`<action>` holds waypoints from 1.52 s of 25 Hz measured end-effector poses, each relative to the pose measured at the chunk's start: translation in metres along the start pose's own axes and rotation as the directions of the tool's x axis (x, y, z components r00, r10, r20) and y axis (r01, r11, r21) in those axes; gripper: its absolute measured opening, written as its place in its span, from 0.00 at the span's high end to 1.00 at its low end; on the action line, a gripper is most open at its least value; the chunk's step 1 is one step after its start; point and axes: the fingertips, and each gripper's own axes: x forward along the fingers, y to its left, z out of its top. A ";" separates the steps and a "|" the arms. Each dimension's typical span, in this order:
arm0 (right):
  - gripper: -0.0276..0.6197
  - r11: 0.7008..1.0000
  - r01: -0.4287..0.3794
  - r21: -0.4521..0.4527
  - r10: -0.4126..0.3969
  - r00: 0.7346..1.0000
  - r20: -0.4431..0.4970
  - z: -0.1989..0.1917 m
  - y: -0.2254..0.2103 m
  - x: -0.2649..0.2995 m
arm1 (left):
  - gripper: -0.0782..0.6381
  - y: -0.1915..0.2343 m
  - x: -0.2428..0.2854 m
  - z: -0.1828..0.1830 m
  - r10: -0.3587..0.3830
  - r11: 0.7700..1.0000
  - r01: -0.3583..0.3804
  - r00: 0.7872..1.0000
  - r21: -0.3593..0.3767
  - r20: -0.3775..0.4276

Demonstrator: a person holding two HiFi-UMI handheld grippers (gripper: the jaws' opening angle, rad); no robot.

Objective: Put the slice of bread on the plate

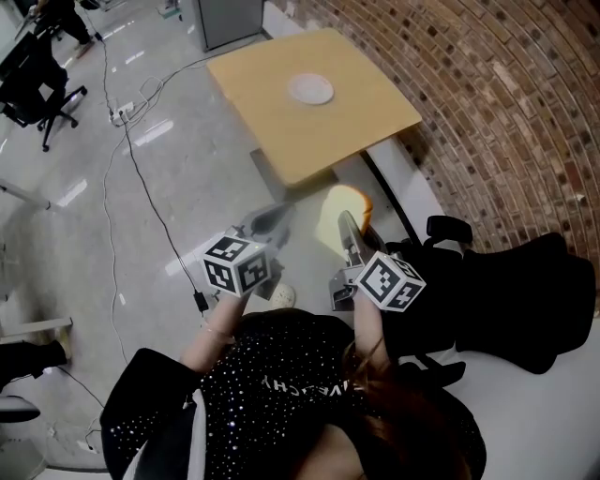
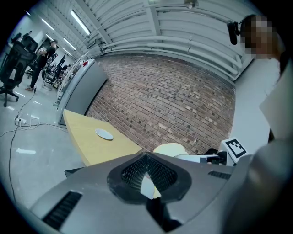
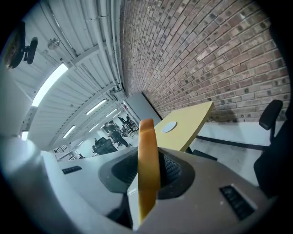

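Observation:
A pale slice of bread (image 1: 340,212) with a brown crust stands on edge between the jaws of my right gripper (image 1: 348,228), which is shut on it. In the right gripper view the bread (image 3: 148,164) rises upright between the pads, edge-on. My left gripper (image 1: 270,219) hangs beside it to the left, shut and empty. A small white plate (image 1: 309,89) lies on a yellow table (image 1: 281,141) well ahead of both grippers. From the left gripper view the plate (image 2: 104,134) and the bread (image 2: 170,149) both show beyond the closed jaws.
A brick wall (image 1: 487,103) runs along the right. A black office chair (image 1: 511,291) stands at the right on a white ledge (image 1: 412,187). Cables (image 1: 141,183) trail over the grey floor; another chair (image 1: 42,84) stands far left, and a grey cabinet (image 1: 228,19) behind the table.

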 end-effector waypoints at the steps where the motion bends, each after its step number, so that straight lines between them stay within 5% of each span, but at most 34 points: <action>1: 0.81 1.000 -0.002 0.000 0.002 1.000 0.000 0.001 -0.001 0.001 | 0.88 0.000 0.001 0.000 0.001 1.000 -0.001 1.000 0.000 0.002; 38: 0.81 0.997 -0.037 0.064 0.040 0.998 -0.046 -0.029 -0.010 0.002 | 0.88 0.002 -0.022 -0.008 0.086 0.996 -0.086 0.994 -0.001 0.063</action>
